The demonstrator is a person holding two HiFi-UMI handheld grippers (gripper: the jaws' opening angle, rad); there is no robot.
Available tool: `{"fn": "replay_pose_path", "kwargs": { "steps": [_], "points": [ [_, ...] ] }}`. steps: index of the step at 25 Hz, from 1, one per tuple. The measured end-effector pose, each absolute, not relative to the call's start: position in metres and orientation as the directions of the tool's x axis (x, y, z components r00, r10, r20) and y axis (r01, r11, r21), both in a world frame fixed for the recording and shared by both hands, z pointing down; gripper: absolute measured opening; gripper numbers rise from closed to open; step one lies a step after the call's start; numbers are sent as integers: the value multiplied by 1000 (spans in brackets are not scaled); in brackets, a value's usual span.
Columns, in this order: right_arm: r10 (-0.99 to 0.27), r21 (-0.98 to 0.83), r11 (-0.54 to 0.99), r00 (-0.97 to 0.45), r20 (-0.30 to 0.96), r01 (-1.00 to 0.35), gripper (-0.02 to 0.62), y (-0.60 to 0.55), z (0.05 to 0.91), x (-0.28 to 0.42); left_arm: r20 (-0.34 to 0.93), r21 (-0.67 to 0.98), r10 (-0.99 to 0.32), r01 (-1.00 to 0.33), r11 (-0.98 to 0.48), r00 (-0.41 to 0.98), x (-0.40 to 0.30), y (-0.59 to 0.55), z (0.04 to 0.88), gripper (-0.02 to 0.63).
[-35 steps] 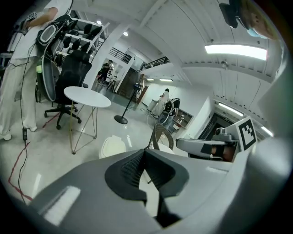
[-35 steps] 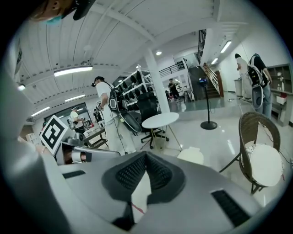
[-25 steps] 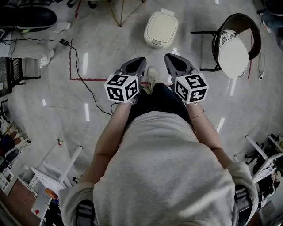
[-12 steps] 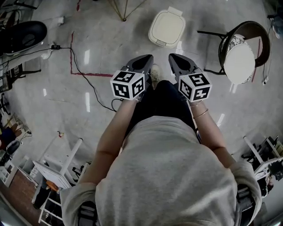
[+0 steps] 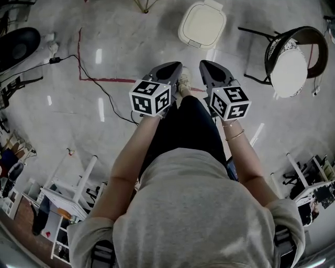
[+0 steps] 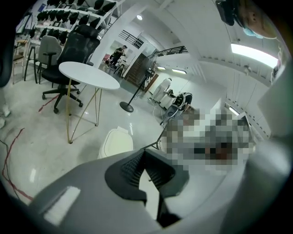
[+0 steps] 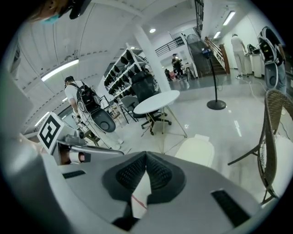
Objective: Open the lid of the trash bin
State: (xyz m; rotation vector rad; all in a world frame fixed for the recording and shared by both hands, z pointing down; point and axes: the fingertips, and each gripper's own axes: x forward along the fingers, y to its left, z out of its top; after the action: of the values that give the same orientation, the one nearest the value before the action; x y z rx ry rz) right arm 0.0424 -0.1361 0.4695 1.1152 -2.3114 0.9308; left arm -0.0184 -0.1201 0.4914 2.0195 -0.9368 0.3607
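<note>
The trash bin [image 5: 201, 23] is cream-white with its lid down and stands on the floor ahead of the person, at the top of the head view. Both grippers are held side by side at waist height, short of the bin and not touching it. My left gripper [image 5: 168, 70] is shut and empty; its pads meet at the tip in the left gripper view, where the bin [image 6: 116, 142] lies beyond on the left. My right gripper [image 5: 209, 70] is also shut and empty, with the bin [image 7: 196, 151] beyond its jaws on the right.
A wicker chair with a round white cushion [image 5: 290, 65] stands right of the bin. Thin gold legs of a round table [image 5: 144, 5] are left of the bin. A red tape line [image 5: 104, 80] and a black cable [image 5: 99, 89] cross the floor. A white rack [image 5: 68, 193] is at lower left.
The bin looks slightly larger and sits higher and further right in the head view; the floor markings have shifted up. Both grippers keep their side-by-side pose and stay shut.
</note>
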Motion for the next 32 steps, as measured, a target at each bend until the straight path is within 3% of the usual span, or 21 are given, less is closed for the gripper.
{"fn": "replay_pose_path", "kwargs": {
  "steps": [14, 25, 29, 32],
  "points": [
    [-457, -427, 348, -549, 700, -835, 8, -103, 573, 37, 569, 681, -374, -675, -285, 732, -22, -91, 601, 6],
    [-468, -386, 293, -483, 740, -875, 8, -145, 673, 60, 577, 666, -431, -705, -244, 694, -22, -128, 669, 5],
    [-450, -364, 333, -486, 750, -870, 8, -155, 702, 54, 579, 619, -452, -726, -299, 679, -15, -144, 686, 6],
    [-436, -364, 320, -477, 763, -875, 8, -159, 723, 55, 592, 513, -440, -737, -440, 675, -9, -145, 697, 5]
  ]
}}
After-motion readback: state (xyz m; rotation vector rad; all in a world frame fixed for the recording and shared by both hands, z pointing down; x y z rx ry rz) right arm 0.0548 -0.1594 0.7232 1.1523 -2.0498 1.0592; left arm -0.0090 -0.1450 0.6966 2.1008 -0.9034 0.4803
